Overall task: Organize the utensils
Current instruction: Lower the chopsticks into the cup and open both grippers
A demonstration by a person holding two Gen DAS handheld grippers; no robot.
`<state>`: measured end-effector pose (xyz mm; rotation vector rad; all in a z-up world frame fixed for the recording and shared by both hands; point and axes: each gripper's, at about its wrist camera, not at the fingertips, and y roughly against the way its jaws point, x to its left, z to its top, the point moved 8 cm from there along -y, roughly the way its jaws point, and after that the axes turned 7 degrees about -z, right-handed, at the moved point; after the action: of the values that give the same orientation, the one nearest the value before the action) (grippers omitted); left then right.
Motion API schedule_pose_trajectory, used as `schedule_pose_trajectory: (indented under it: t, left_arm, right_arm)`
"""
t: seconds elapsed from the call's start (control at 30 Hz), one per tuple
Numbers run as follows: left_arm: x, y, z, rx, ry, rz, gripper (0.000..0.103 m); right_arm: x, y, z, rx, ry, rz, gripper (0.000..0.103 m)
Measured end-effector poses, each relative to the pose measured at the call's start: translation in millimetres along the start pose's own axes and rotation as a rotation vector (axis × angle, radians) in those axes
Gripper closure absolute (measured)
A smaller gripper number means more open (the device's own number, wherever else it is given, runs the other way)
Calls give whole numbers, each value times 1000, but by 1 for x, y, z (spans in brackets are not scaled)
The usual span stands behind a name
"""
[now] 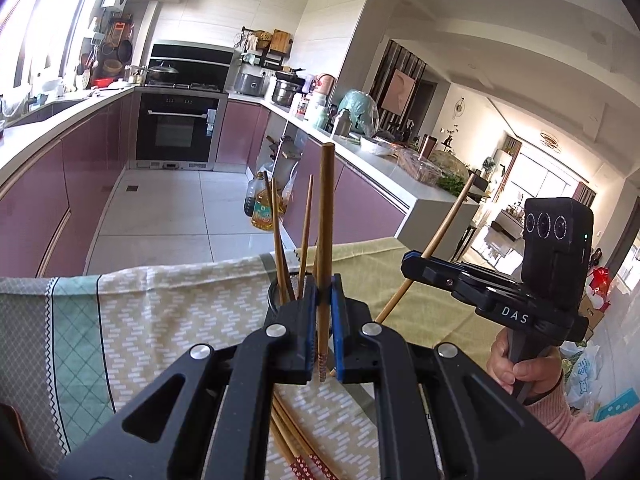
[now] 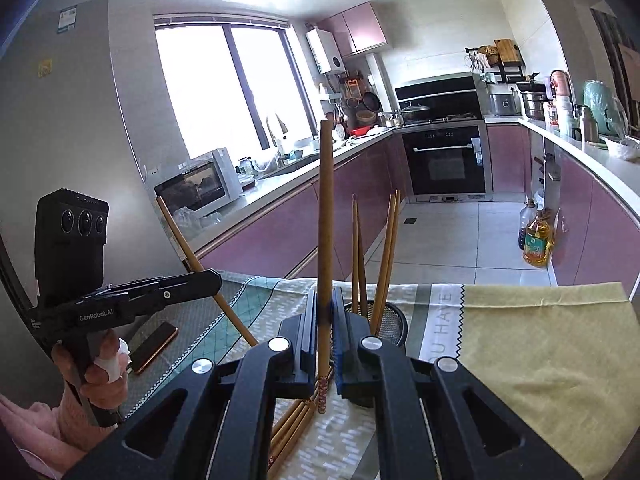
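1. Phone (image 2: pixel 154 347) lies flat on the surface at the far left of the right wrist view, just beside the hand (image 2: pixel 94 376) that holds the left gripper's handle.
2. The left gripper (image 2: pixel 218 280) has its jaws closed on one wooden chopstick (image 2: pixel 192 252), which slants up to the left above the cloth in that view; in its own wrist view, the left gripper (image 1: pixel 325 312) holds the same chopstick (image 1: pixel 326 208) nearly upright between blue pads (image 1: pixel 309 320).
3. A patterned cloth (image 1: pixel 160 320) covers the surface, with teal, grey and beige panels.
4. A dark mesh holder (image 2: pixel 394 326) stands on the cloth just beyond both grippers, near the middle, with four chopsticks (image 2: pixel 386 256) leaning upright in it; in the left wrist view only its rim (image 1: pixel 272 298) shows behind the jaws.
5. More chopsticks (image 1: pixel 292 440) lie loose on the cloth beneath the jaws, some with red patterned ends.
6. The right gripper (image 2: pixel 325 312) has its jaws closed on a second chopstick (image 2: pixel 325 208), upright, its patterned end hanging below the pads; from the left wrist view the right gripper (image 1: pixel 408 266) holds that chopstick (image 1: pixel 440 232) slanting up to the right.
7. A plain yellow-green cloth panel (image 2: pixel 540 340) lies at the far right.
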<state>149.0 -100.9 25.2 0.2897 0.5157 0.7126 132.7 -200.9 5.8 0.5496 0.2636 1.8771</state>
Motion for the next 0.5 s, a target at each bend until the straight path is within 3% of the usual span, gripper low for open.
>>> schedule_pose_trajectory:
  t: [0.5]
  left_arm:
    - [-14, -5, 35, -40, -64, 10, 96]
  right_arm:
    - [0, -3, 27, -42, 29, 0, 97]
